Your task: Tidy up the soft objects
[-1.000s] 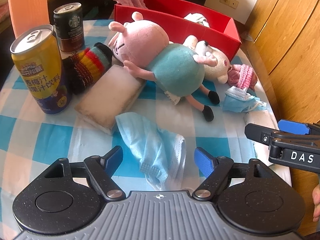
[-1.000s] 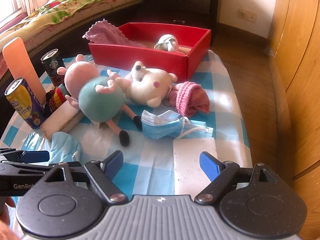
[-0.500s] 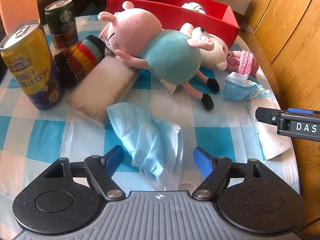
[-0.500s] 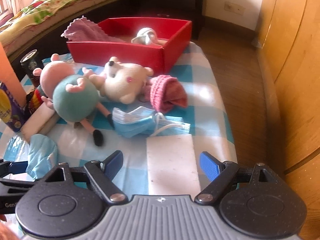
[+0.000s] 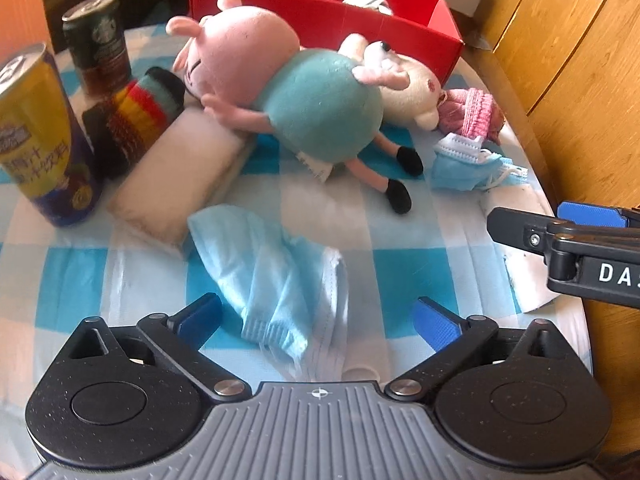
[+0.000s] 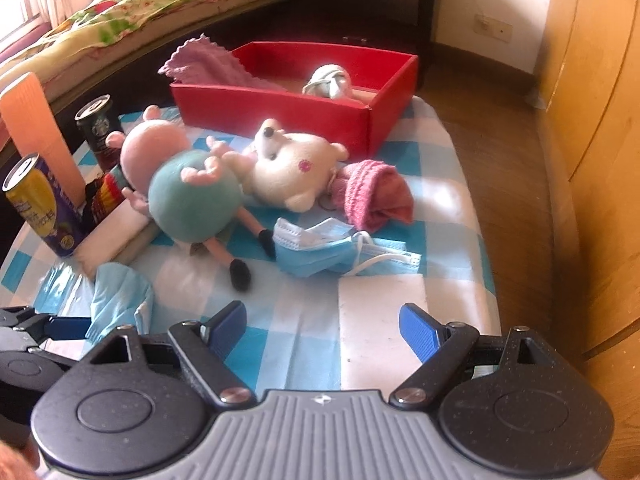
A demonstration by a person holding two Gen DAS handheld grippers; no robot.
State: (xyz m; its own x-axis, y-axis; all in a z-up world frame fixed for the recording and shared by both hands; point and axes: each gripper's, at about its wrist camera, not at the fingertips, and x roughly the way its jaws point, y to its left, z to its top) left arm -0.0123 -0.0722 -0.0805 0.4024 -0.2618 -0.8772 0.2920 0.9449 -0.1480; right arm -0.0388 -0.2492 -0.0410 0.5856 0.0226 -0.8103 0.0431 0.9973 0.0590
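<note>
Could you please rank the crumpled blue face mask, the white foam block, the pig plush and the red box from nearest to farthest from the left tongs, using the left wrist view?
From the left tongs, which are open:
1. Crumpled blue face mask, right between the tips.
2. White foam block, ahead, to the left.
3. Pig plush, mid-table, resting partly on the block.
4. Red box, at the far edge.

crumpled blue mask between the wide-apart left tongs
</note>
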